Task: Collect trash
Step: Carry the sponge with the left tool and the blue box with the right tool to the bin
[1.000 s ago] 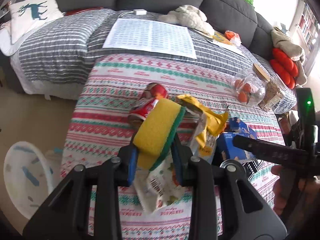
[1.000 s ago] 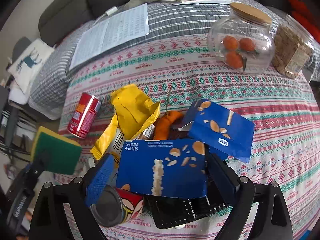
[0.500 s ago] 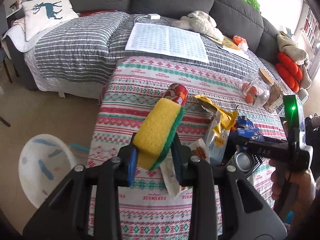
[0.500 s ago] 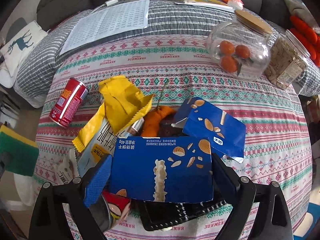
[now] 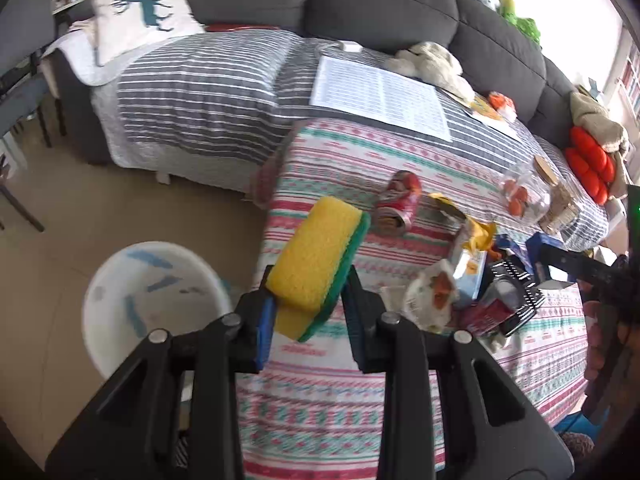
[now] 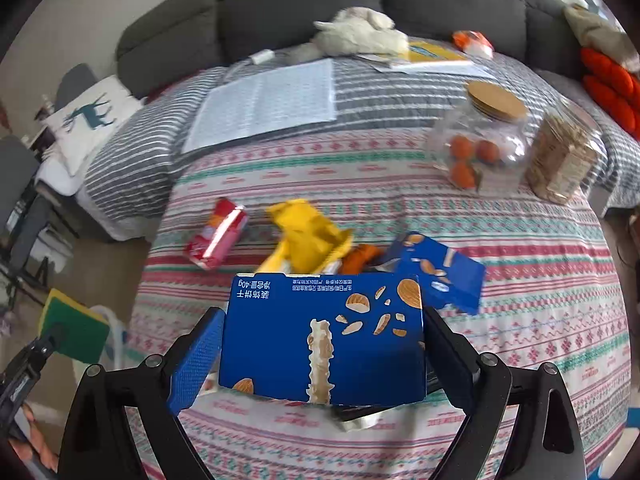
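The left tool (image 5: 308,304) is pinching a yellow-and-green sponge (image 5: 318,264), hanging over the bench edge beside the white bin (image 5: 116,304). The right tool (image 6: 320,344) is clamping a blue snack box (image 6: 324,340) above the litter pile on the bench (image 6: 520,320).

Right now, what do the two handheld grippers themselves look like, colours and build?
Both are matte black plastic. The left gripper and right gripper have angular forked arms with triangular cutouts and silver pivot bolts. Their fingers carry blue pads. A green indicator light glows on the right gripper's body, and a bare hand grips its handle.
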### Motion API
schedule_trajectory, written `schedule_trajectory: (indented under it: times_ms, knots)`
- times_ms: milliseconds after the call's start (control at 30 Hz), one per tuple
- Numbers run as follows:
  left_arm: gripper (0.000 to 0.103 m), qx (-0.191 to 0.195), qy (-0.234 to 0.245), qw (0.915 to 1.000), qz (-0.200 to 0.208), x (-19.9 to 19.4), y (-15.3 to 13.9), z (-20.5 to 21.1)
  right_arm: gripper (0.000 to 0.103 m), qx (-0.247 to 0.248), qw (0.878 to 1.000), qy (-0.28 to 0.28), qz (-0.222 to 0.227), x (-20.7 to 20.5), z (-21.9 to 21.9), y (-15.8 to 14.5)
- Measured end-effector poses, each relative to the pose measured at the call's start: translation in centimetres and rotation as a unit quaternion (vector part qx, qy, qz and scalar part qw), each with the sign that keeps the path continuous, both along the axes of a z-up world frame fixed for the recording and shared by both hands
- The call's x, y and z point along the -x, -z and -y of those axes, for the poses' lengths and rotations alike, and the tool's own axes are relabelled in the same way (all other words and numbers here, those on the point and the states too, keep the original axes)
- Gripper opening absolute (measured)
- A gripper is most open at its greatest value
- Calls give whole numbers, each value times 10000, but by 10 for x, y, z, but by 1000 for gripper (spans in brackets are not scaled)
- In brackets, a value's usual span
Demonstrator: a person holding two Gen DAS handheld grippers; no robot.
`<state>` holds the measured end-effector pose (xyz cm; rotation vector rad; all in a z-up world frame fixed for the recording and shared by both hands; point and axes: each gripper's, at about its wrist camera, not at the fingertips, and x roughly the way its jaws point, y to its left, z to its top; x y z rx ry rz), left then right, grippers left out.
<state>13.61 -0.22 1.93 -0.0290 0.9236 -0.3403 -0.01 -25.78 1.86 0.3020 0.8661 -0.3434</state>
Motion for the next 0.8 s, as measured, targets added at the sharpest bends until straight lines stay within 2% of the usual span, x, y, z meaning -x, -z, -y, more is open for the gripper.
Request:
schedule_trajectory:
  times_ms: [300, 533, 567, 600, 633, 667, 733, 800]
  knots:
    - [33, -202, -711, 9970, -213, -8, 20, -78, 96, 14, 9974, -719, 106, -26, -78, 5]
    - [37, -260, -1021, 9934, -443, -23, 42, -111, 96, -1, 9932, -1161, -15, -53, -129, 23]
    - [46, -305, -1038, 9931, -450, -25, 44, -113, 96, 16, 9923, -1237, -43, -58, -138, 26]
    - [61, -398, -1081, 9923, -463, -26, 46, -115, 96, 26, 9917, -1282, -61, -61, -143, 28]
    - [70, -513, -1168, 9909, -434, -26, 46, -118, 96, 40, 9908, -1346, -89, -64, -152, 31]
    - [83, -588, -1228, 9899, -391, -25, 47, -121, 96, 45, 9902, -1390, -112, -67, -158, 34]
    - [86, -727, -1296, 9884, -313, -23, 46, -128, 96, 36, 9887, -1489, -174, -73, -171, 40]
    - [94, -873, -1357, 9863, -357, -20, 47, -138, 96, 21, 9873, -1570, -229, -80, -184, 46]
